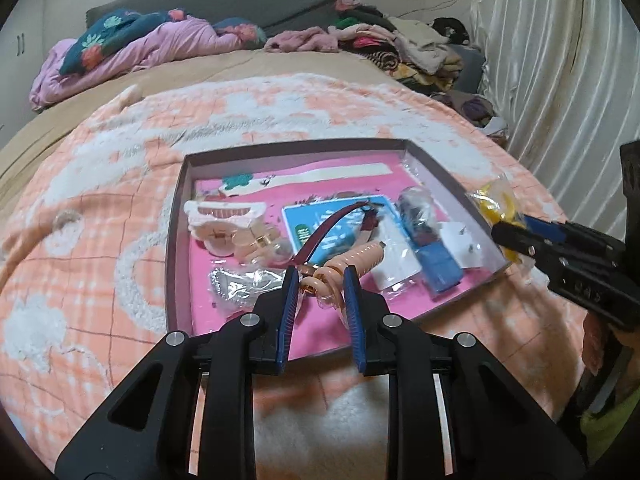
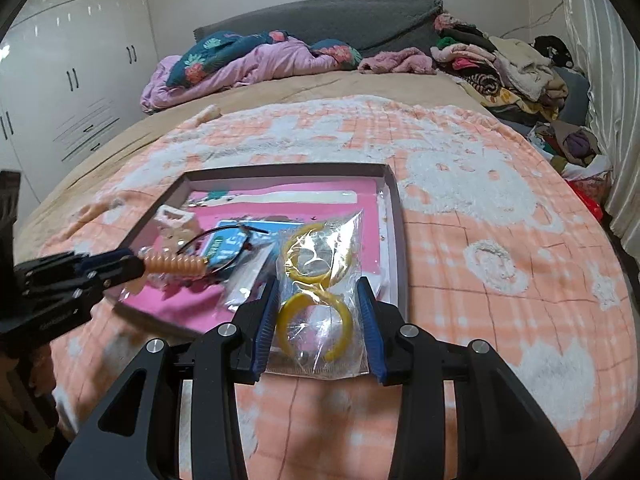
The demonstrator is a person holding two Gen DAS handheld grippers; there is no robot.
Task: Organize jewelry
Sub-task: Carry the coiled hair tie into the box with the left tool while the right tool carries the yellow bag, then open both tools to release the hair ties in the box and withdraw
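Bed [image 2: 480, 240]: peach-and-white blanket, grey headboard [image 2: 320, 16], clothing pile [image 2: 500, 64] at far right. White wardrobe [image 2: 72, 80] left; pale pleated curtain [image 1: 560, 60] right.

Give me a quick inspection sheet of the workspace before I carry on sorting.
Surface: peach and white blanket over a bed.
Job's things: shallow tray with pink floor, holding hair claw, blue card and packets.
Clutter: clothes pile and lilac bedding at the bed's far end.
Grippers: left gripper shut on peach spiral tie; right gripper shut on bag of yellow rings.
Cables: thin wire on the far wall.
Surroundings: white wardrobe, curtain.
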